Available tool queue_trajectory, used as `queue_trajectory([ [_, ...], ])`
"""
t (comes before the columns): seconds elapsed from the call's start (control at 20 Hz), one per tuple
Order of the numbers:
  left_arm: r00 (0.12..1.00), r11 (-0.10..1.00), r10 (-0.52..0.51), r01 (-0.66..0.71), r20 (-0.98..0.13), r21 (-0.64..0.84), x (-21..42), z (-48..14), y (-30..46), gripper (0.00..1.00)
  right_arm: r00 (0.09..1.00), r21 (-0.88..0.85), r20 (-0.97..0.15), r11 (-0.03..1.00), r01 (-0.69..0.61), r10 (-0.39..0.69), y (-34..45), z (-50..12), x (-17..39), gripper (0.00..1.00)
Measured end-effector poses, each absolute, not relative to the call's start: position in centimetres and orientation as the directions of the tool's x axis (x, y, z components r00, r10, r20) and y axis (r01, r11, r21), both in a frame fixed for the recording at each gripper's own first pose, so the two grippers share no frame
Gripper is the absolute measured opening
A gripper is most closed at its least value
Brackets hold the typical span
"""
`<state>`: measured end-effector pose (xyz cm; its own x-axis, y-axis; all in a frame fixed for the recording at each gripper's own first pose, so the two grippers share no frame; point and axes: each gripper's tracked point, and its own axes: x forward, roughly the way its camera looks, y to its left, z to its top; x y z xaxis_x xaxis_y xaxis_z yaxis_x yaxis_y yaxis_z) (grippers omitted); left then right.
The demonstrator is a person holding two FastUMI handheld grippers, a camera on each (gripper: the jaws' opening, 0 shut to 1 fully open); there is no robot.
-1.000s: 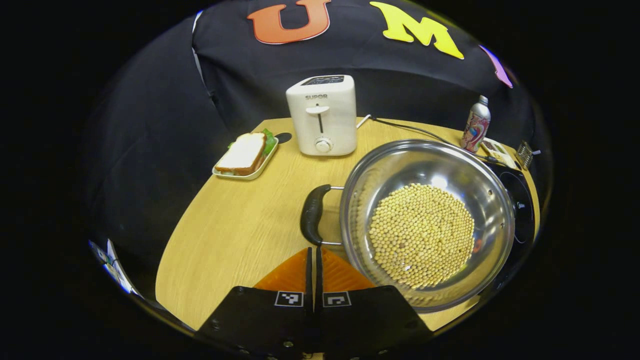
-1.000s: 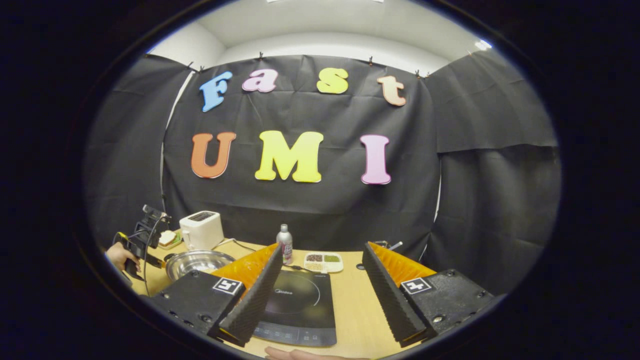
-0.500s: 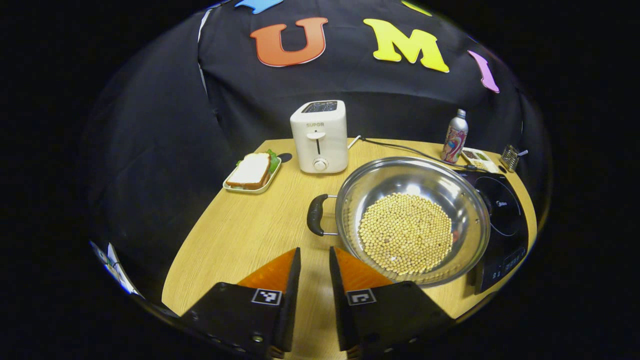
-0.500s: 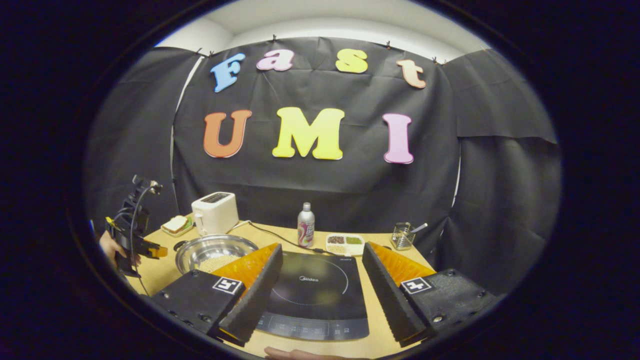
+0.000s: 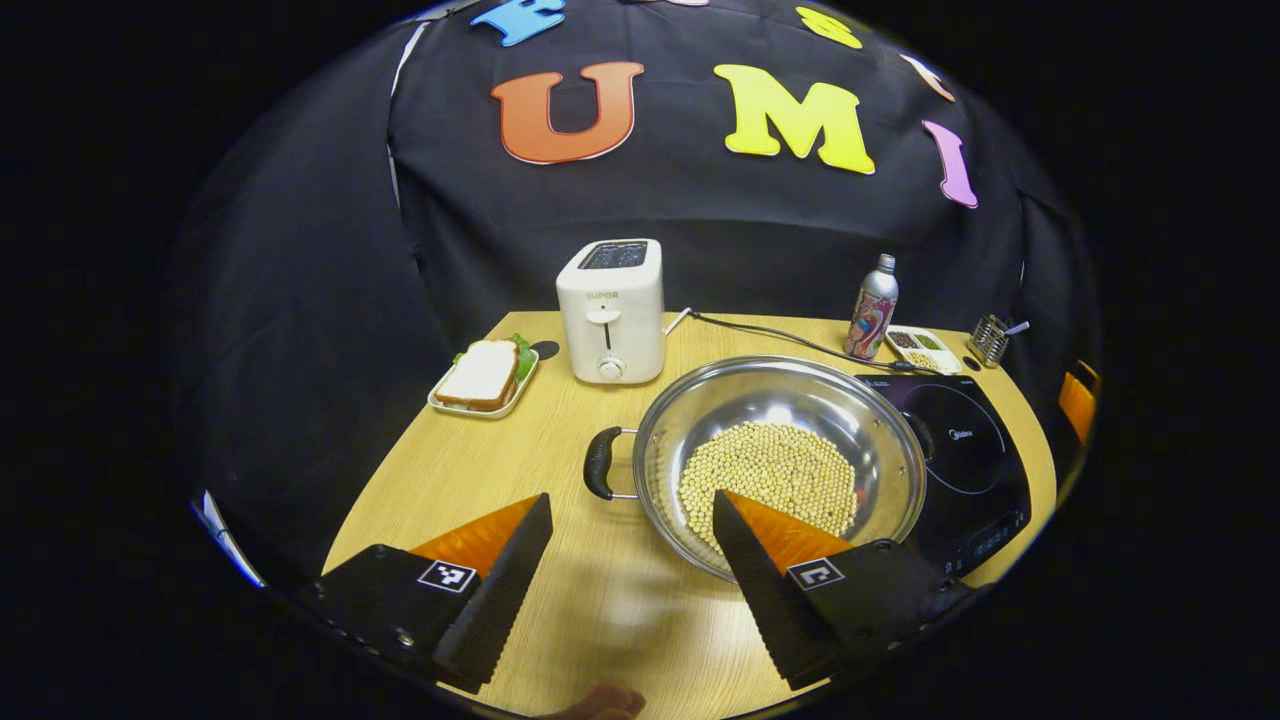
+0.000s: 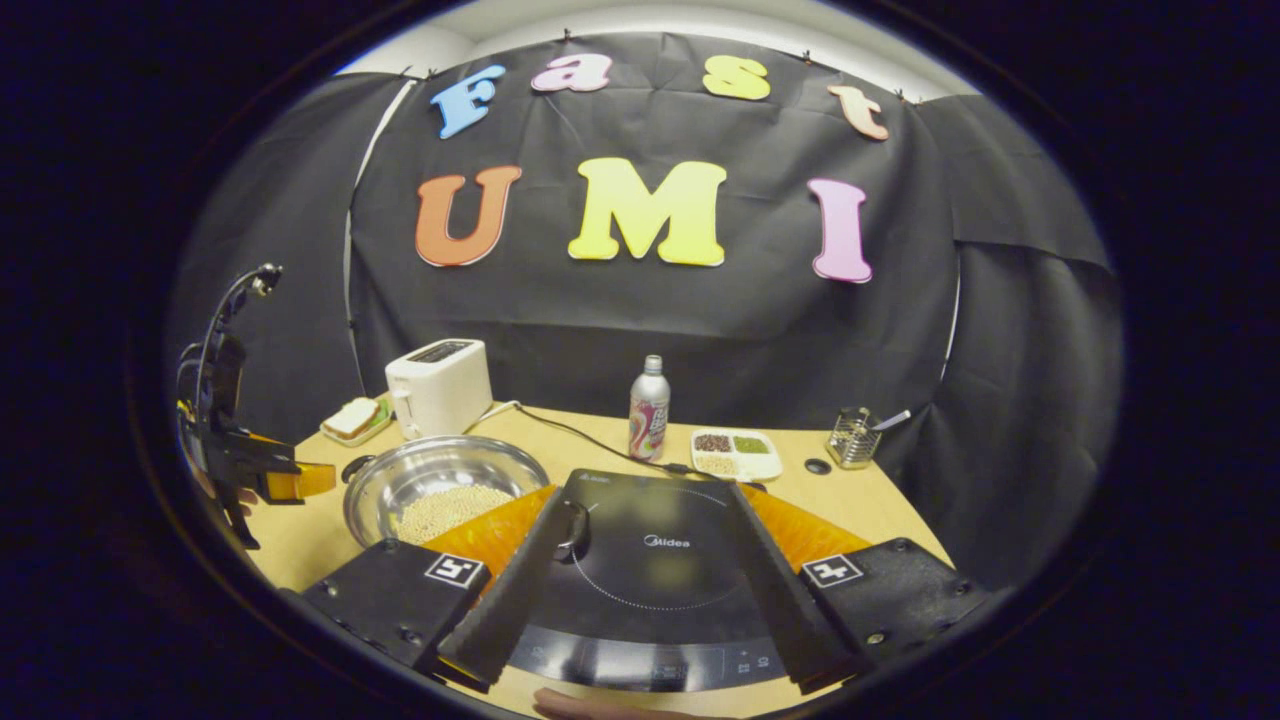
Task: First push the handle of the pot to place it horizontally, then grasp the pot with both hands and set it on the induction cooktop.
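Since a second ago my left tool [image 5: 630, 560] has backed off and spread wide; my right tool [image 6: 640, 590] gapes too. Pot [image 5: 780, 460] sits on the desk [image 5: 500, 460] beside the cooktop [image 6: 660, 560]. Next: grip both handles.

Bare tabletop [image 5: 480, 470] lies ahead of the left tongs [image 5: 630, 560], beside the pot handle [image 5: 598, 463]; toaster [image 5: 611, 308] stands beyond.
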<state>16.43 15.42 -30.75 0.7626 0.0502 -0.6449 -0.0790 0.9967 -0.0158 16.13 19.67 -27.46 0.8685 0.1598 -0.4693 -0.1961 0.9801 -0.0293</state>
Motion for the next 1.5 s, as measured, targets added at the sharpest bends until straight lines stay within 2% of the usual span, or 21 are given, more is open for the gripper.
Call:
queue_trajectory([
  [0.15, 0.763, 0.998, 0.033, -0.056, -0.645, -0.016, 18.1, -31.9, 15.7, 0.97, 0.831, 0.014, -0.521, 0.975, -0.22, 0.195, 21.9, -30.5, 17.4, 0.99],
  [0.35, 0.752, 0.998, 0.006, -0.042, -0.659, -0.039, 20.1, -33.9, 15.9, 0.97, 0.777, 0.02, -0.605, 0.979, -0.204, 0.175, 24.2, -35.3, 19.6, 0.99],
  [0.7, 0.719, 0.996, -0.038, -0.032, -0.694, -0.088, 22.7, -37.3, 15.9, 0.94, 0.727, 0.035, -0.666, 0.98, -0.195, 0.169, 27.7, -40.2, 22.1, 0.99],
  [0.8, 0.719, 0.996, -0.015, -0.047, -0.695, -0.071, 23.4, -37.9, 16.6, 0.94, 0.707, 0.049, -0.685, 0.98, -0.194, 0.174, 28.1, -41.5, 22.5, 1.0],
  [0.9, 0.716, 0.997, -0.008, -0.048, -0.698, -0.061, 24.0, -38.2, 17.1, 0.89, 0.675, 0.106, -0.707, 0.975, -0.196, 0.213, 29.3, -42.7, 22.6, 1.0],
  [0.95, 0.717, 0.998, 0.001, -0.05, -0.697, -0.05, 24.1, -38.5, 17.3, 0.82, 0.656, 0.12, -0.724, 0.975, -0.189, 0.216, 29.6, -43.2, 22.5, 0.99],
  [1.0, 0.709, 0.998, -0.002, -0.047, -0.705, -0.051, 24.0, -38.7, 17.3, 0.75, 0.677, 0.111, -0.705, 0.976, -0.187, 0.21, 29.5, -42.8, 23.1, 0.92],
  [1.05, 0.696, 0.997, -0.014, -0.041, -0.718, -0.06, 24.0, -39.5, 17.2, 0.66, 0.667, 0.098, -0.717, 0.977, -0.19, 0.202, 29.1, -43.4, 23.3, 0.94],
  [1.1, 0.683, 0.997, -0.027, -0.036, -0.73, -0.071, 23.9, -39.9, 17.1, 0.75, 0.68, 0.09, -0.704, 0.976, -0.198, 0.203, 29.0, -43.2, 23.4, 0.9],
  [1.15, 0.685, 0.995, -0.036, -0.041, -0.728, -0.088, 23.9, -39.9, 17.0, 0.6, 0.671, 0.082, -0.715, 0.976, -0.203, 0.199, 28.9, -43.7, 23.3, 0.84],
  [1.2, 0.689, 0.994, -0.045, -0.039, -0.724, -0.098, 24.3, -39.9, 17.0, 0.68, 0.673, 0.077, -0.713, 0.976, -0.204, 0.197, 28.9, -43.6, 23.4, 0.82],
  [1.35, 0.684, 0.993, -0.048, -0.045, -0.728, -0.109, 24.1, -39.8, 16.9, 0.64, 0.676, 0.041, -0.716, 0.978, -0.206, 0.173, 28.5, -43.7, 23.6, 0.78],
  [1.45, 0.685, 0.994, -0.044, -0.046, -0.728, -0.103, 24.1, -39.7, 16.9, 0.63, 0.676, 0.04, -0.715, 0.977, -0.211, 0.175, 28.5, -43.6, 23.8, 0.7],
  [1.5, 0.687, 0.995, -0.038, -0.044, -0.725, -0.094, 24.1, -39.5, 16.9, 0.71, 0.681, 0.032, -0.71, 0.974, -0.223, 0.18, 28.4, -43.6, 23.9, 0.65],
])
